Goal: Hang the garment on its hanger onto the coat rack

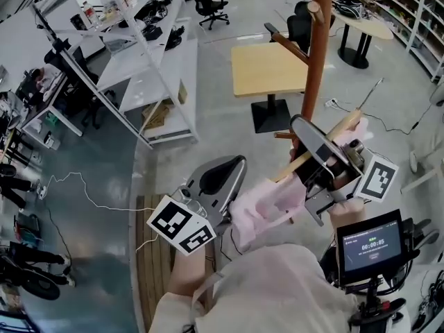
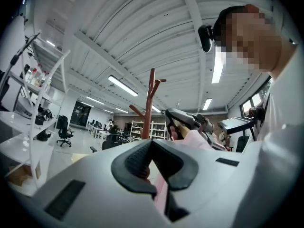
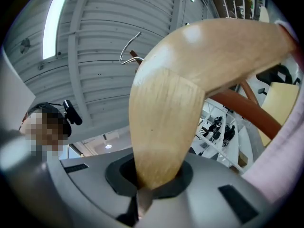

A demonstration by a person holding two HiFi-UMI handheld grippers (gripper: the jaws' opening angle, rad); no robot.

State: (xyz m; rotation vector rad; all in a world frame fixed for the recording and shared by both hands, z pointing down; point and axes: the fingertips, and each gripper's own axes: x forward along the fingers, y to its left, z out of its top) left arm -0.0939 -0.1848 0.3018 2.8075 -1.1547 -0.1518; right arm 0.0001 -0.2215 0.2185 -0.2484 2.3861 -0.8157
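1. Left gripper (image 2: 159,186): jaws pressed together on a fold of the pink garment (image 1: 267,210). A strip of pink fabric runs through the closed slit in the left gripper view.

2. Right gripper (image 3: 140,194): jaws clamped on one end of the wooden hanger (image 3: 164,122). The hanger arm rises from the jaws and curves toward 2 o'clock in the right gripper view.

3. Garment: in the head view it is bunched between the two grippers, at 4 o'clock from the left gripper and 8 o'clock from the right. It hangs from the hanger, clear of the floor.

4. Hanger hook (image 1: 371,92): the wire hook points toward 1 o'clock from the hanger and is free in the air, not on any peg.

5. Coat rack (image 1: 318,54): the brown post stands at 12 o'clock from the right gripper, close behind it. Its pegs branch off toward 10 o'clock.

6. Surroundings: a wooden table (image 1: 267,68) is at 11 o'clock from the rack base; a white workbench (image 1: 163,71) is at 10 o'clock in the head view; a display screen (image 1: 371,245) is at 5 o'clock.
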